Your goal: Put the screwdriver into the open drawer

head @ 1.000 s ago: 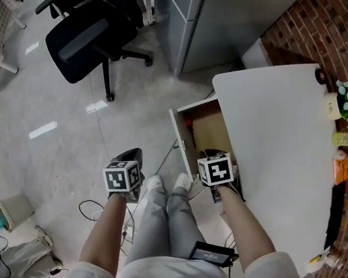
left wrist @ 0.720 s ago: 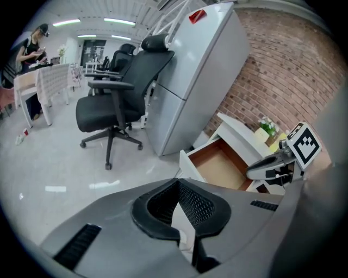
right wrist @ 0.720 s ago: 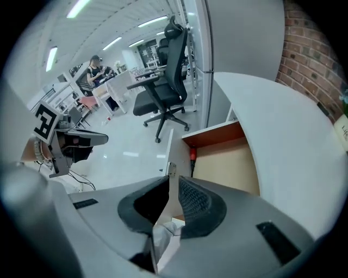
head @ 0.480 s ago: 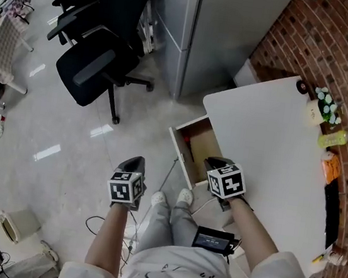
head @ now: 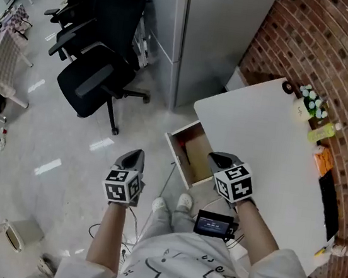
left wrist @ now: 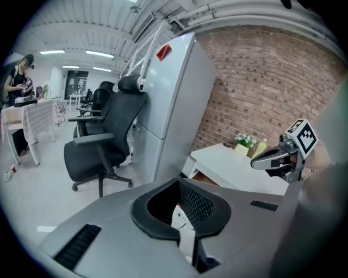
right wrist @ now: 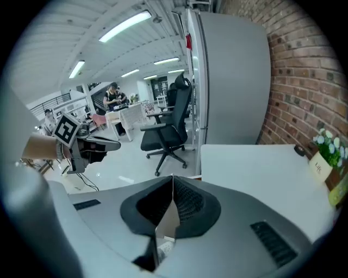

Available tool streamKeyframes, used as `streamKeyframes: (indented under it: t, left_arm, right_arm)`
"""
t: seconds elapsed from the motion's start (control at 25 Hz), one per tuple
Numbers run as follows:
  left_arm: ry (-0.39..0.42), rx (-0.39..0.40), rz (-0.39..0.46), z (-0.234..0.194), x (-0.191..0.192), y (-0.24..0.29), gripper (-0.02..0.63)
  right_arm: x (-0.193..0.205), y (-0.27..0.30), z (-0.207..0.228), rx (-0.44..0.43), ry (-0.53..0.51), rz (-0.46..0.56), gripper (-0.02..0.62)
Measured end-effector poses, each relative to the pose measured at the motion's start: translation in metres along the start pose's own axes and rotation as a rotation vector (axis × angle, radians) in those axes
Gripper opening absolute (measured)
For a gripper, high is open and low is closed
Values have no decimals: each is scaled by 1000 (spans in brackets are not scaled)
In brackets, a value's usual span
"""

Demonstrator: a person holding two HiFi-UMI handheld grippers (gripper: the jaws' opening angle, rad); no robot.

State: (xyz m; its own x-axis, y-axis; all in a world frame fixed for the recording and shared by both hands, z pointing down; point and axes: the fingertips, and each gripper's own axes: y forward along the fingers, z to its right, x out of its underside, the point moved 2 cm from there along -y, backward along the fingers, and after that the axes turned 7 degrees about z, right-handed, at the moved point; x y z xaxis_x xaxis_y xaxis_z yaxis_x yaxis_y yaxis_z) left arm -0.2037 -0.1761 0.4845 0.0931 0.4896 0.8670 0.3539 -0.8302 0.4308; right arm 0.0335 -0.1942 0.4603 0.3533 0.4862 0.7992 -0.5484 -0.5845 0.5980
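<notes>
No screwdriver shows in any view. The open drawer [head: 188, 151] juts from the left side of the white table [head: 268, 147]; its brown inside is partly seen. My right gripper [head: 218, 158] hovers at the drawer's right, by the table edge, its jaws closed together on nothing [right wrist: 172, 182]. My left gripper [head: 135, 157] hangs over the floor to the left of the drawer, also shut and empty [left wrist: 180, 187]. Each gripper view catches the other gripper: the right gripper [left wrist: 283, 155] and the left gripper [right wrist: 81, 144].
A black office chair [head: 95, 83] stands on the floor at the left. A tall grey cabinet [head: 200, 37] sits behind the drawer, against a brick wall [head: 337, 55]. A flower pot [head: 306, 98] and a bottle [head: 323, 131] line the table's far edge. Cables lie by my feet.
The head view has risen and pulled back, so drawer and table look smaller. The right gripper has come away from over the drawer toward the table edge. Both grippers stay shut.
</notes>
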Motion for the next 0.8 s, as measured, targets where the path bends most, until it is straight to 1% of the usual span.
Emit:
streamKeyframes:
  t: [0.16, 0.32, 0.44, 0.64, 0.8]
  left_arm:
    - [22, 22, 84, 18, -29, -12, 9]
    - [70, 35, 189, 31, -67, -26, 9]
    - [102, 40, 248, 37, -88, -34, 9]
    - [141, 46, 339, 45, -114, -45, 9]
    - [223, 57, 422, 57, -130, -56, 9]
  right_arm:
    - [-30, -25, -1, 8, -86, 100, 20]
    - [-63, -53, 1, 53, -160, 214, 18]
    - [-76, -70, 4, 91, -166, 280, 18]
    - [-83, -92, 14, 153, -123, 387, 18]
    - [-87, -113, 16, 196, -121, 483, 18]
